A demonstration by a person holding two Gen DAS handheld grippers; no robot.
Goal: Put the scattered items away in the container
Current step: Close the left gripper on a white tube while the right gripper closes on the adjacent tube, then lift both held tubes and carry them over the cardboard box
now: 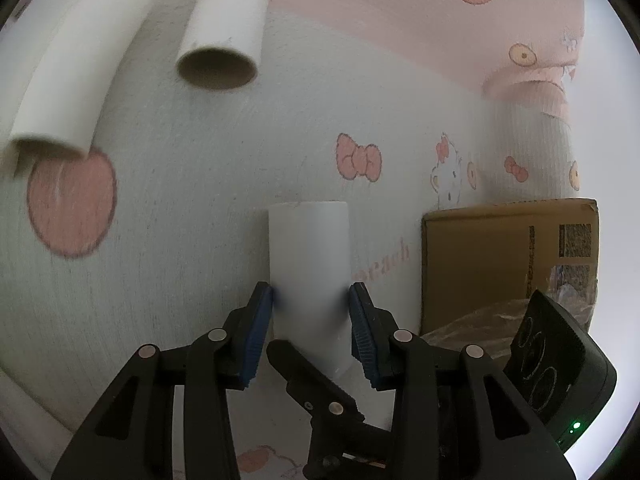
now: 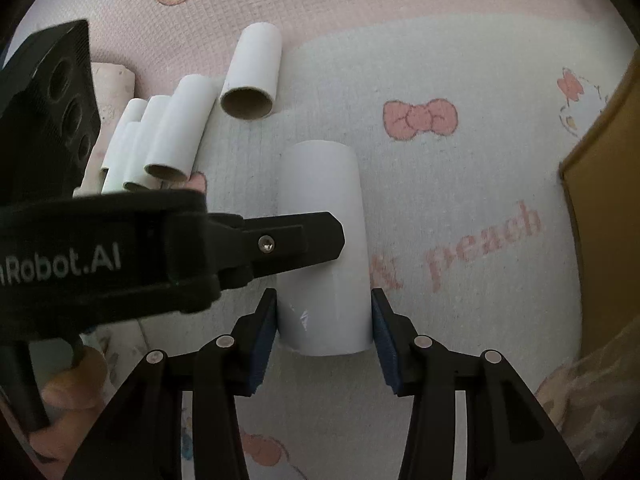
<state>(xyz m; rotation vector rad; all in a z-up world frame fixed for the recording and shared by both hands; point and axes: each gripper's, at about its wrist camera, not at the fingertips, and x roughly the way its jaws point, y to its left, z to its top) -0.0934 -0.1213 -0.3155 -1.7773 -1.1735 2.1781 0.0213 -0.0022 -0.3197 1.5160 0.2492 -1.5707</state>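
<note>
Item: white tube (image 2: pixel 322 248), flat on mat (image 2: pixel 460 208). Your left gripper (image 1: pixel 311 300) and right gripper (image 2: pixel 324 312) both clench it, sharing load. Box (image 1: pixel 480 264) at 3 o'clock.

Both tools are matte black plastic. The left gripper (image 1: pixel 311 300) has two angular fingers faced with ribbed dark-blue pads (image 1: pixel 256 336), round silver rivets at the linkage joints, and white lettering ending "Robot.AI" on its side (seen from the right wrist). The right gripper (image 2: pixel 324 312) shares that build, with a small green light on its camera housing.
</note>
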